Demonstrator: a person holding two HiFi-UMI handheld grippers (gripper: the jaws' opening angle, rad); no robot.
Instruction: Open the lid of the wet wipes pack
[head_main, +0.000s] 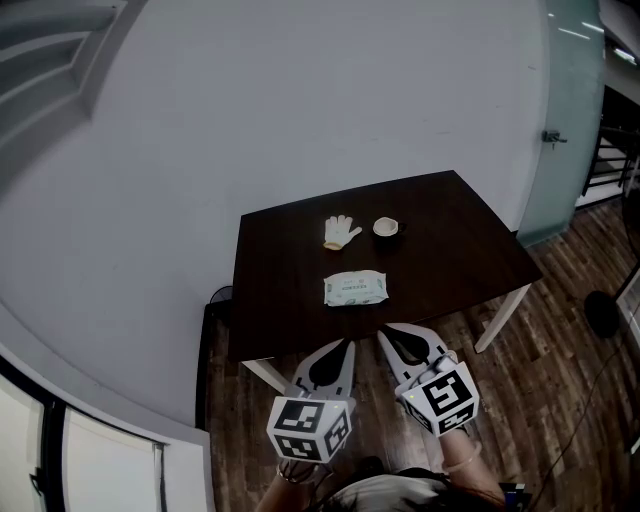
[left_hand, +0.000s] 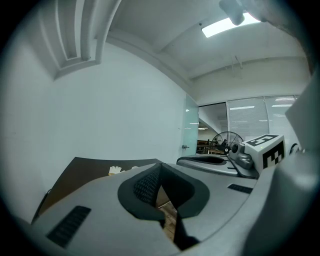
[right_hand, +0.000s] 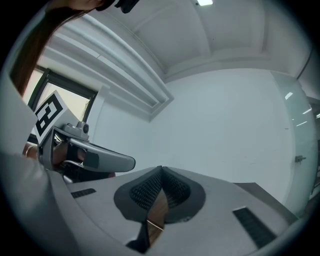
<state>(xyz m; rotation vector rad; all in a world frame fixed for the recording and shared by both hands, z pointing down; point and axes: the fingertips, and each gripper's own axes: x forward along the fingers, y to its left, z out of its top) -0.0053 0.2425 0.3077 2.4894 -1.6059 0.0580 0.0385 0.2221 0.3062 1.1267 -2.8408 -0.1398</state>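
Your wipes pack (head_main: 355, 289) lies flat near the middle of the dark table (head_main: 270, 300); its lid is too small to make out. Beyond it sit a white glove (head_main: 340, 231) and a small bowl (head_main: 386, 227), near each other and apart from the pack. Your left gripper (head_main: 345, 345) and right gripper (head_main: 388, 333) hang side by side over the wood floor (head_main: 560, 330) at the table's near edge, tips pointing toward the pack, neither touching it. Each has its jaws pressed together at the tips with nothing between them
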